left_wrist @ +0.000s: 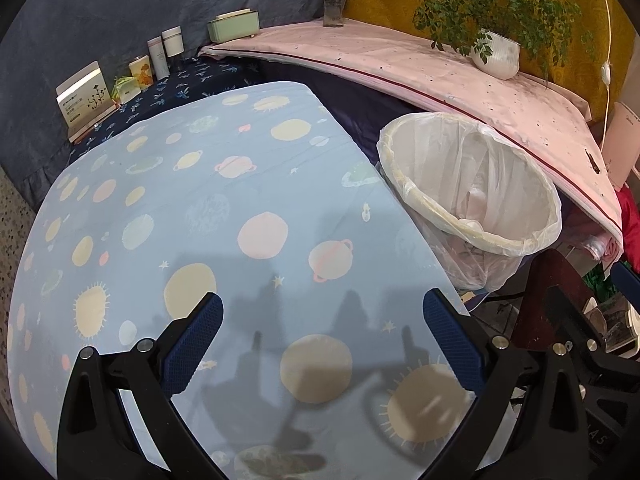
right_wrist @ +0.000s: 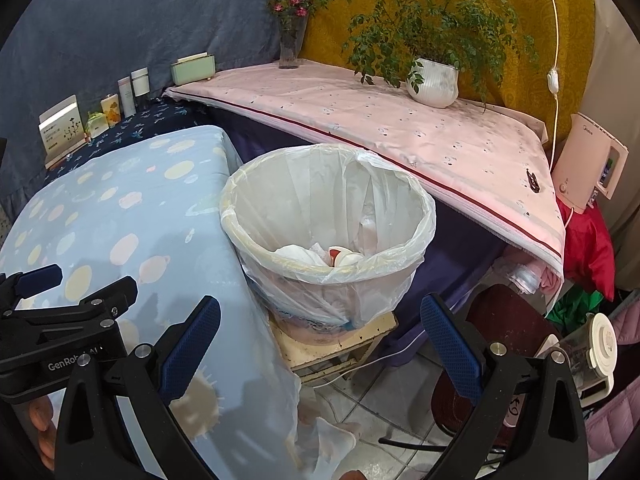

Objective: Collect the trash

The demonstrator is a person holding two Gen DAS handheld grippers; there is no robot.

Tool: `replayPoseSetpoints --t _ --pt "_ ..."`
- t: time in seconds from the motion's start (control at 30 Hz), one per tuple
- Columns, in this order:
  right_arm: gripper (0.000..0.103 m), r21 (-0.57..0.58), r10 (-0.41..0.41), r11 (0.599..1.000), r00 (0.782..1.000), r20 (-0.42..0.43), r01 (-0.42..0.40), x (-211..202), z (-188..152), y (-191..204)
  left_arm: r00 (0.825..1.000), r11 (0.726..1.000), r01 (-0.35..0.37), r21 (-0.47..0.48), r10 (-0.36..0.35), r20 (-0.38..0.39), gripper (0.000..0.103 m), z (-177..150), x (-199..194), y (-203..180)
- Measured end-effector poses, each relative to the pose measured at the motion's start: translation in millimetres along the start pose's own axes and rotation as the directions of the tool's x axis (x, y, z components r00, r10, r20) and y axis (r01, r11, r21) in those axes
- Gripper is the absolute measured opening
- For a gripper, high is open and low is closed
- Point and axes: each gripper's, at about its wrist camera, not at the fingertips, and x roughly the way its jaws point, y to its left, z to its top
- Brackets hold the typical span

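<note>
A trash bin lined with a clear plastic bag [right_wrist: 328, 216] stands on a small stool beside the table; crumpled white and red trash [right_wrist: 332, 258] lies inside it. The bin also shows in the left wrist view [left_wrist: 472, 196] at the right. My left gripper [left_wrist: 322, 328] is open and empty above the light blue planet-print tablecloth [left_wrist: 224, 216]. My right gripper [right_wrist: 320, 332] is open and empty, hovering in front of the bin over the table's edge. The left gripper's body shows in the right wrist view [right_wrist: 60, 320] at lower left.
Boxes and bottles [left_wrist: 120, 84] line the back of the table. A pink-covered shelf [right_wrist: 400, 120] carries a potted plant [right_wrist: 434, 80] and flower vase [right_wrist: 289, 44]. A dark red chair [right_wrist: 500, 320], a blender [right_wrist: 592, 352] and a white appliance [right_wrist: 592, 160] stand right.
</note>
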Motion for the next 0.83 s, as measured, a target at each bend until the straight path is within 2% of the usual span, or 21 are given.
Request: replayPoseSetpoints --t 0.4,0.83 --pt "0.096 0.004 0.002 1.000 1.000 0.000 -0.002 0.0 0.5 -0.2 1.000 1.000 -0.015 0.005 0.015 0.007 0.096 -0.7 -1.9 0.0" --pt "0.096 0.009 0.000 1.000 1.000 0.001 0.000 0.1 0.2 -0.5 1.000 1.000 0.007 -0.011 -0.007 0.018 0.096 0.0 -1.2 4.7"
